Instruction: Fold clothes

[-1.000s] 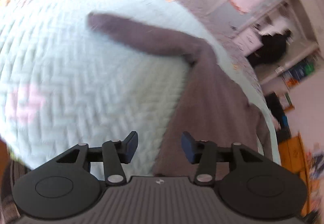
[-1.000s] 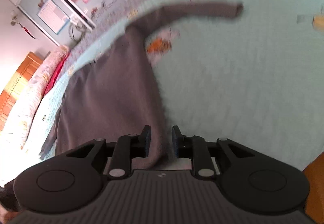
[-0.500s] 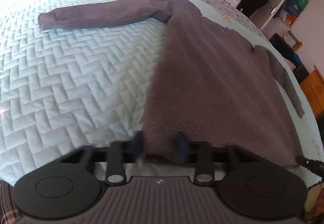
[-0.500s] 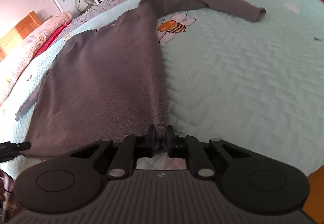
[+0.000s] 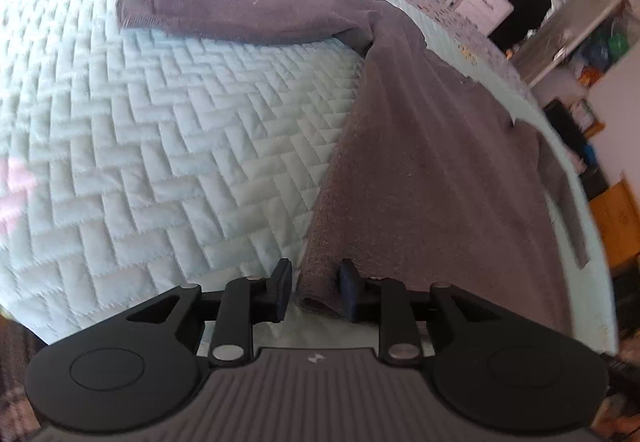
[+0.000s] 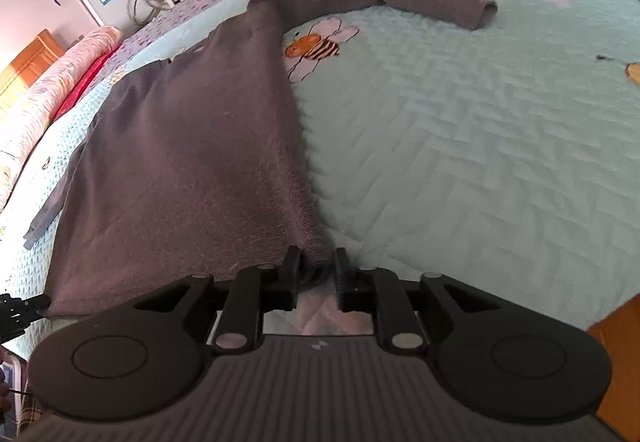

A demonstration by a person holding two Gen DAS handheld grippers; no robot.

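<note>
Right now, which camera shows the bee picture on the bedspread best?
The right wrist view: the bee picture sits sharp and whole beside the sweater, under its outstretched sleeve. The left wrist view shows only plain quilting there, no bee.

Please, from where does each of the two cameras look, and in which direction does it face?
Left wrist: sits on the left hand-held gripper, looks along its fingers over the grey sweater on the quilted bedspread; only the gripper shows.
Right wrist: sits on the right hand-held gripper, looks up the sweater toward its far sleeve; only the gripper shows.
Shared: both see the same sweater from its bottom hem corners.
</note>
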